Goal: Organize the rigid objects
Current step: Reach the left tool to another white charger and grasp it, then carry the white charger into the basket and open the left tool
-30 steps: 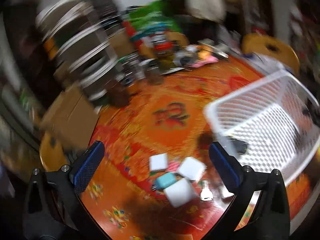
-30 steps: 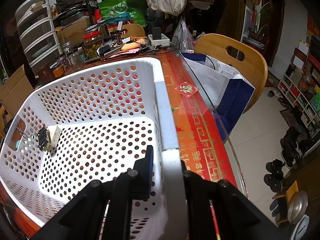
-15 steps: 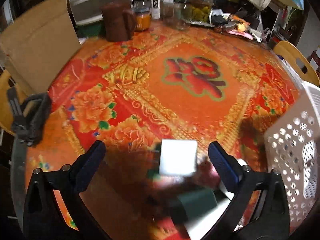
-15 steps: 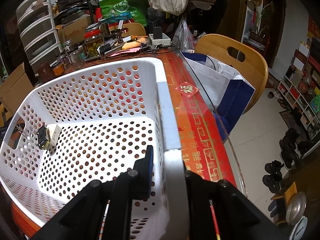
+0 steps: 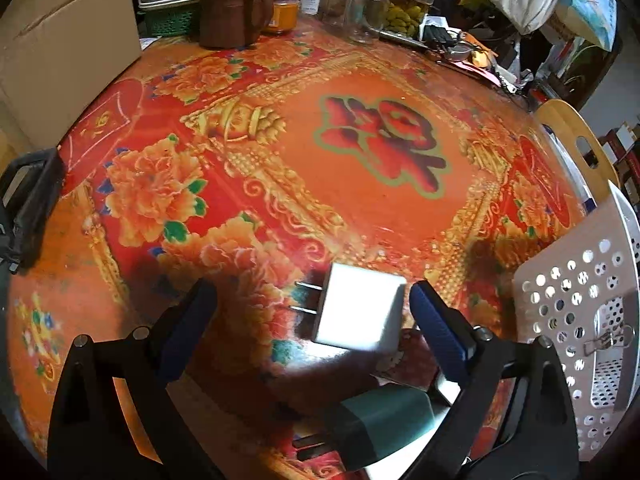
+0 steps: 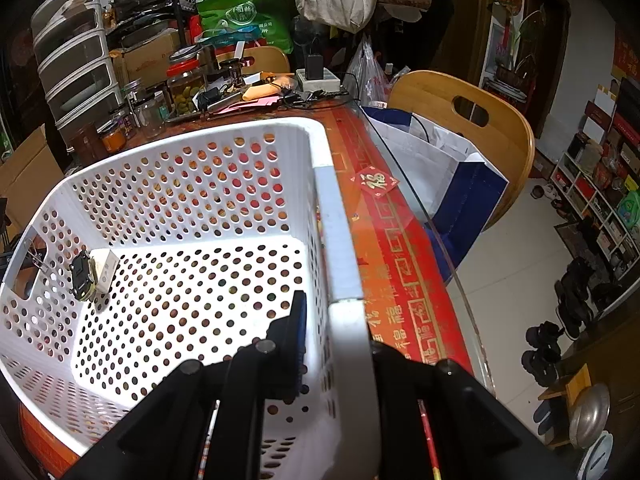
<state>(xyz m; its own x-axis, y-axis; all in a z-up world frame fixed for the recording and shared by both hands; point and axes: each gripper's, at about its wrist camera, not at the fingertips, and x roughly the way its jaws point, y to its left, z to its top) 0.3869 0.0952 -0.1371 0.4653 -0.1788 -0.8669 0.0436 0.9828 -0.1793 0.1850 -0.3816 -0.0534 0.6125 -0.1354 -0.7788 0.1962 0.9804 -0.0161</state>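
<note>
In the left wrist view a white plug-in charger lies on the red patterned tablecloth with its prongs to the left, close to the right finger. My left gripper is open around it, not touching. A teal charger lies nearer the camera. The white perforated basket stands to the right. In the right wrist view my right gripper is shut on the basket's rim. Inside the basket sit a white charger and a small dark object.
A brown mug, jars and clutter line the table's far edge. A cardboard box and a black bag are at the left. A wooden chair with a paper bag stands beside the table's right edge.
My left gripper has swung down and in toward the white charger, which now lies between its open fingers. My right gripper keeps its hold on the basket rim.
</note>
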